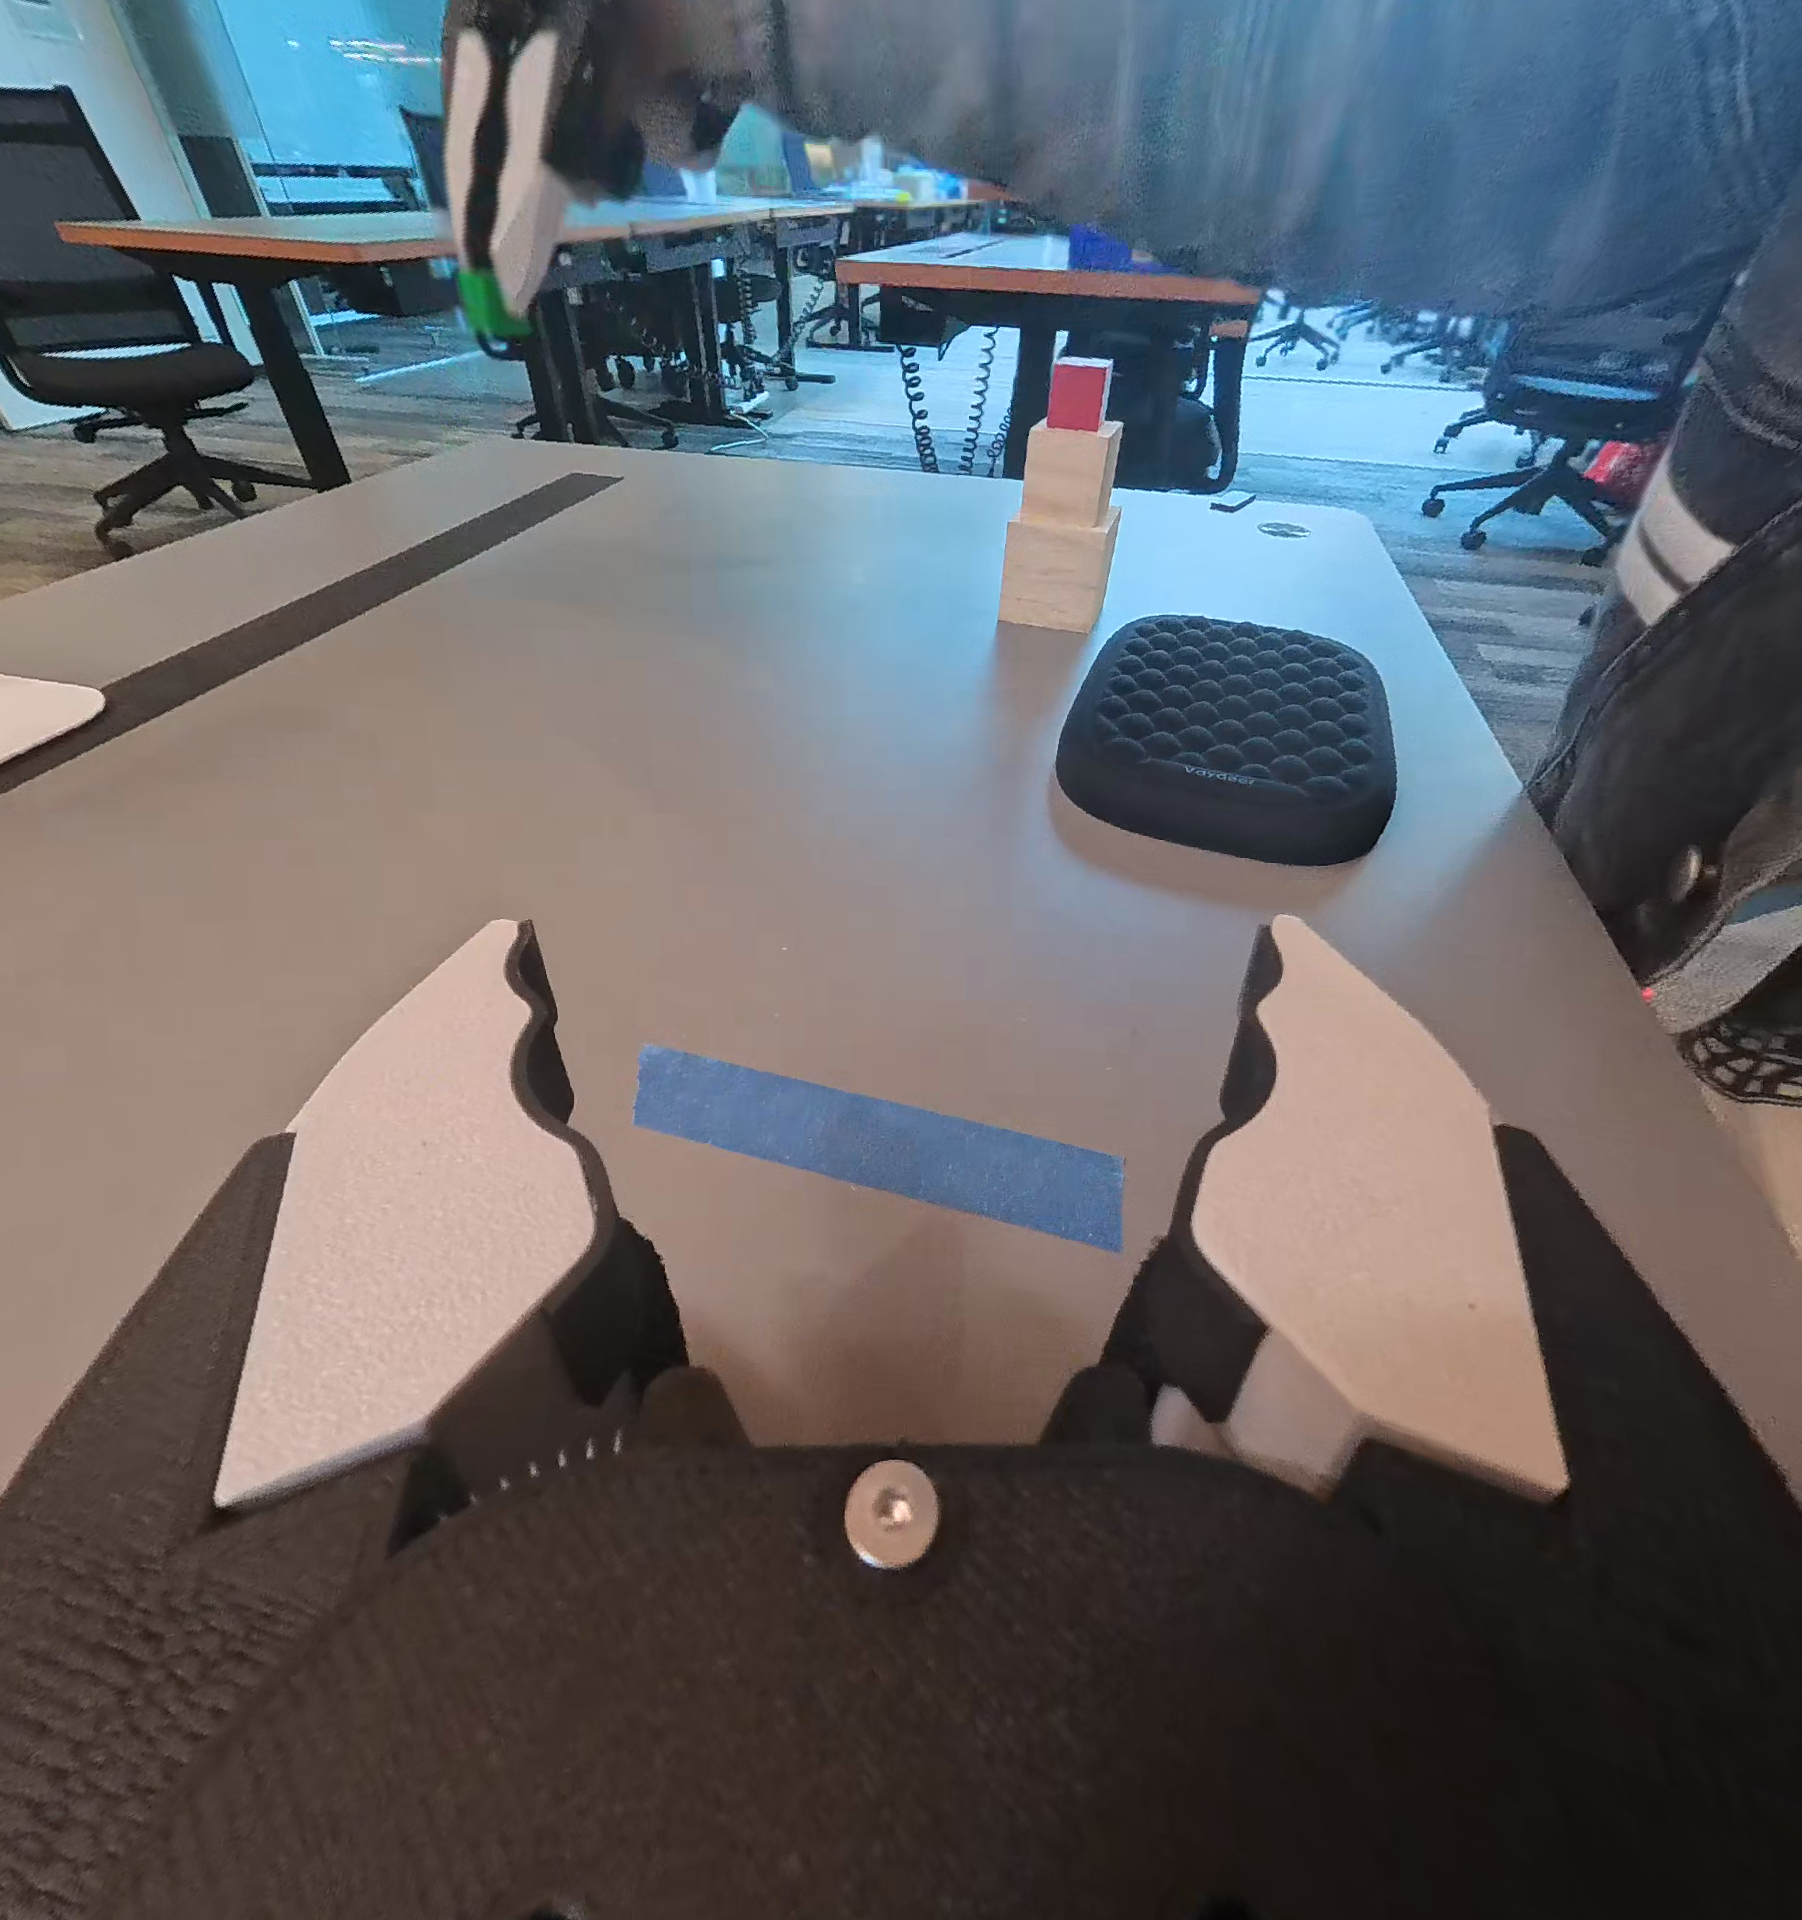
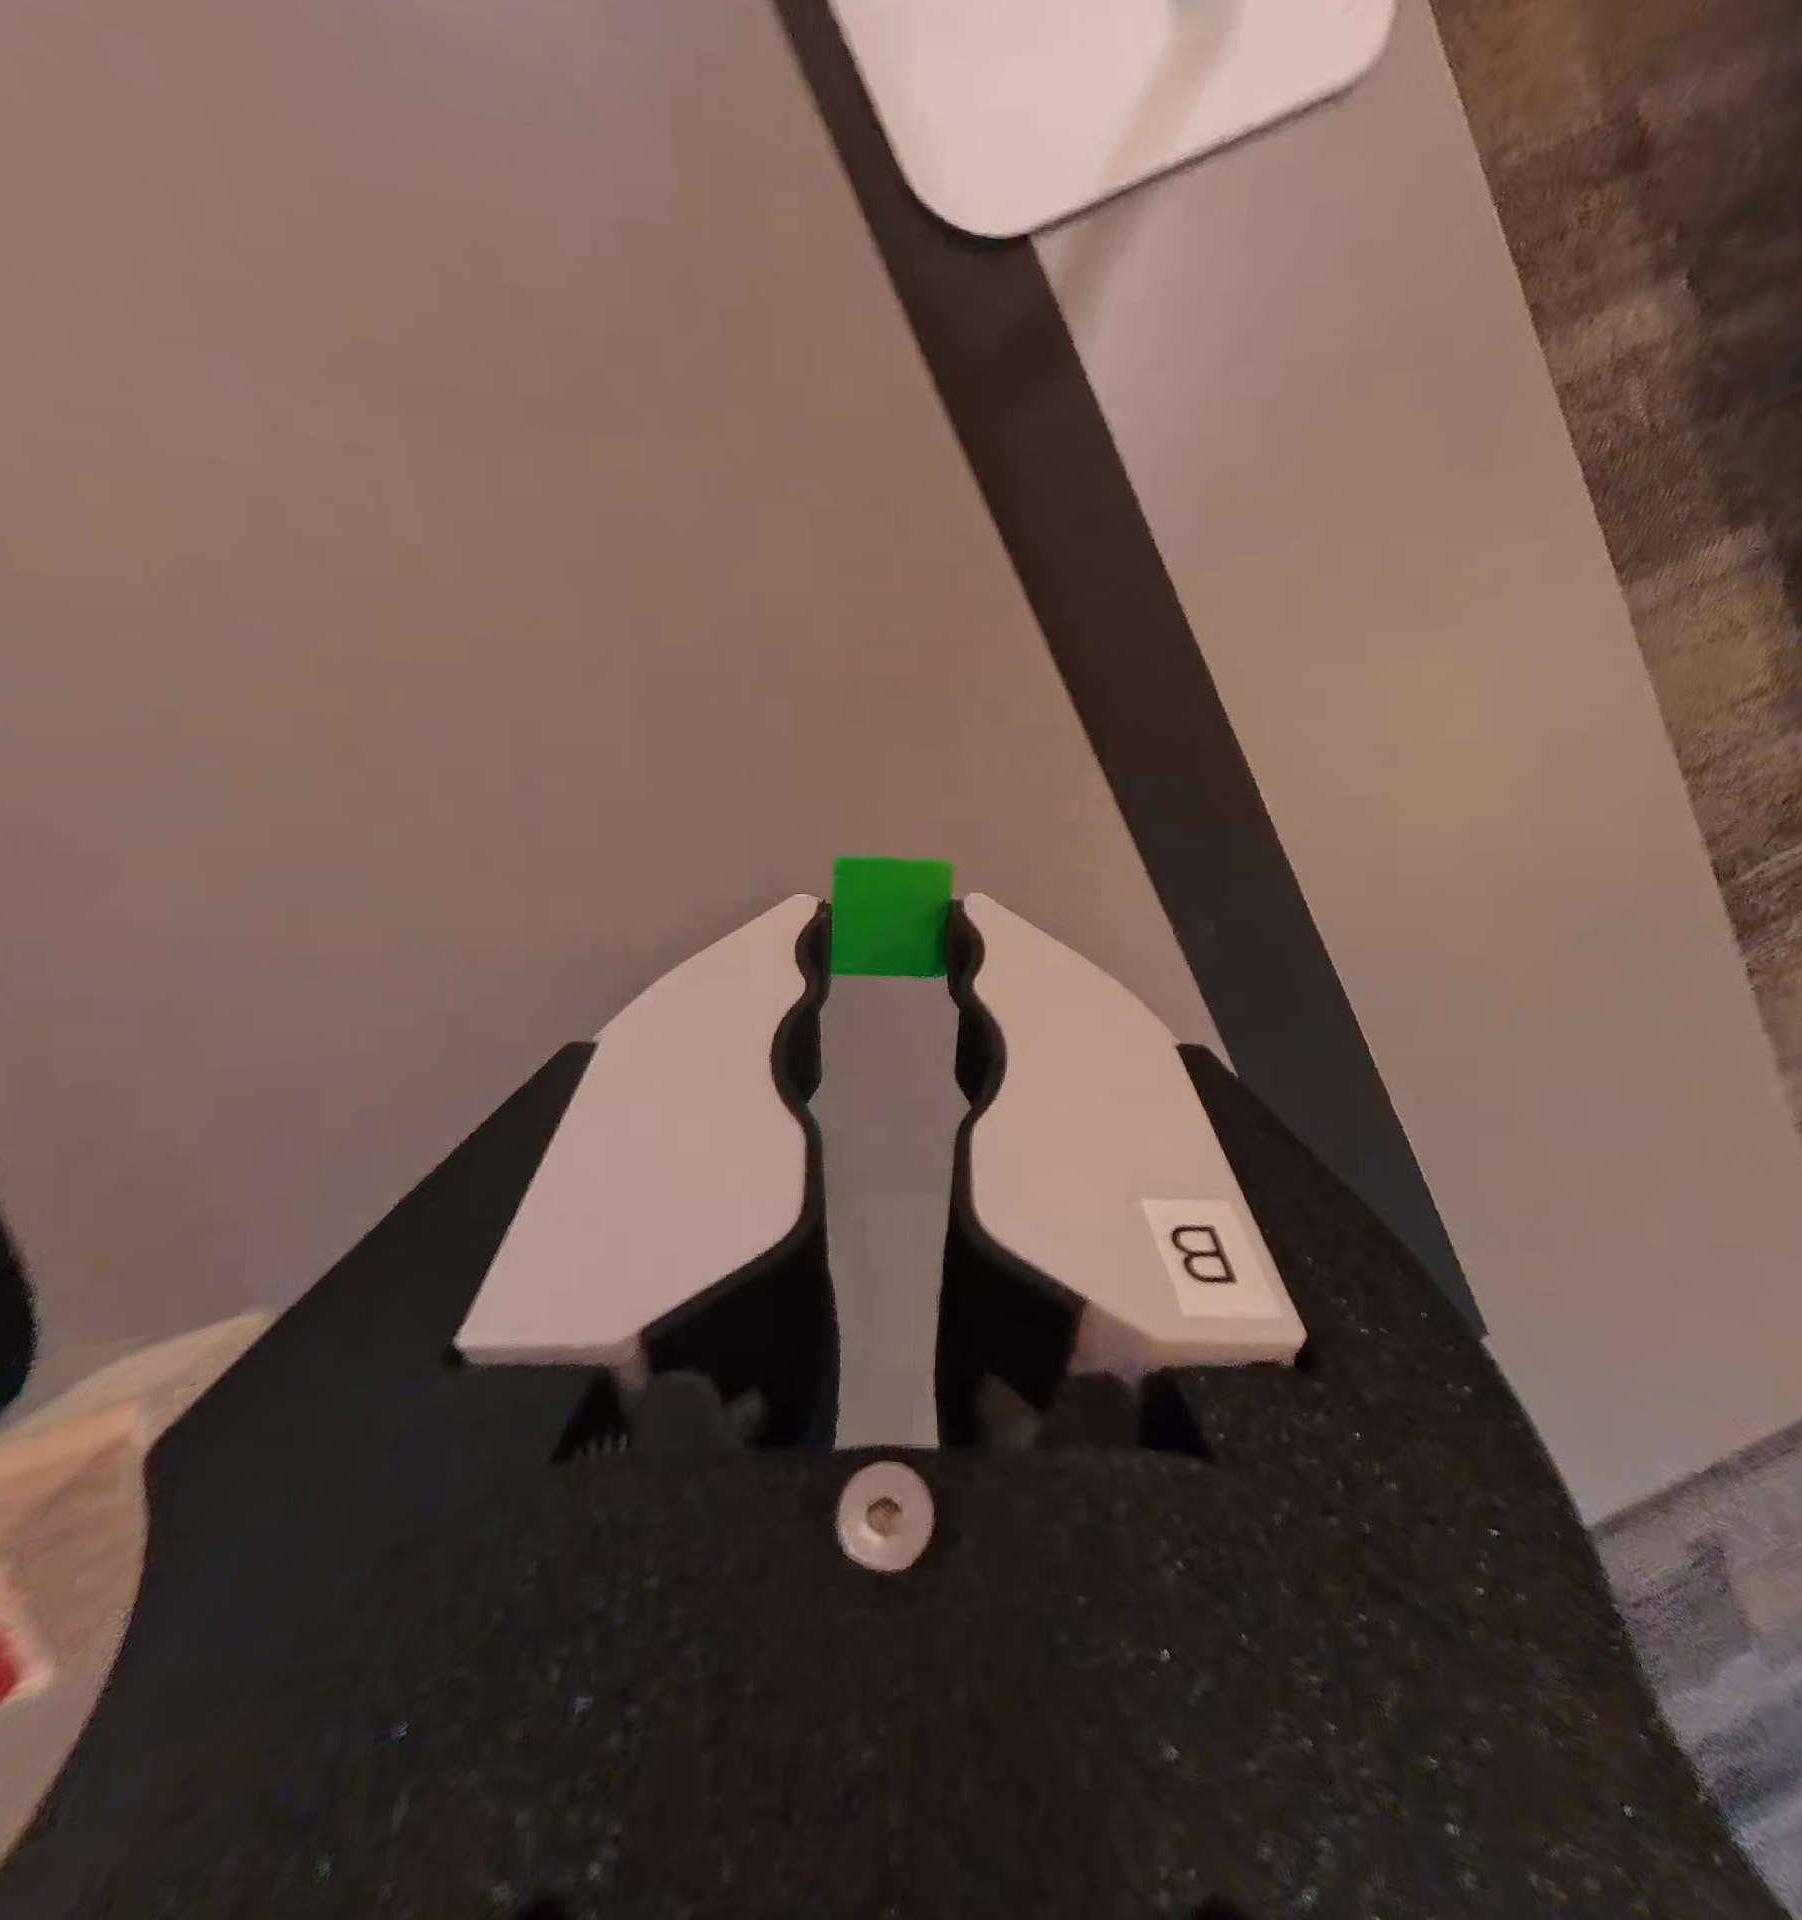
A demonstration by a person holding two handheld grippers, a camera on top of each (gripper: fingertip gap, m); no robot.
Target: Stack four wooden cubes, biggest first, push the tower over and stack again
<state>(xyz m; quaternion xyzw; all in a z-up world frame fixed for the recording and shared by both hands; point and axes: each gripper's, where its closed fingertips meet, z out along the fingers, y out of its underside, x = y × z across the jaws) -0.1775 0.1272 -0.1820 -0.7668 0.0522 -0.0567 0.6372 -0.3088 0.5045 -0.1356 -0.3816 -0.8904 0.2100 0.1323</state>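
Nearest, left tool (image 1: 902, 935) low over the grey tabletop (image 1: 731, 727), fingers spread wide with nothing between them but bare surface and a strip of blue tape (image 1: 876, 1143) stuck flat just beneath. Beyond, to the right, a black bumpy pad (image 1: 1229, 732) lying flat near the tabletop's edge. Just behind the pad, a three-cube tower: large pale wooden cube (image 1: 1058, 571) at the bottom, smaller pale cube (image 1: 1071, 468) on it, red cube (image 1: 1079, 393) on top, all upright and roughly centred. A long dark strip (image 1: 336, 597) running across the tabletop to the left, with the corner of a white plate-like base (image 1: 3, 717) beside it. Up in the air at far left, right tool (image 2: 892, 914) clenched on the small green cube (image 2: 892, 920), both pads pressed against its sides, the cube sticking out slightly past the fingertips, held well above the tabletop and well apart from the tower. A dark-sleeved arm (image 1: 1292, 125) reaching across the top. Farther back, other desks (image 1: 1032, 275) and black office chairs (image 1: 97, 343) on a patterned floor.
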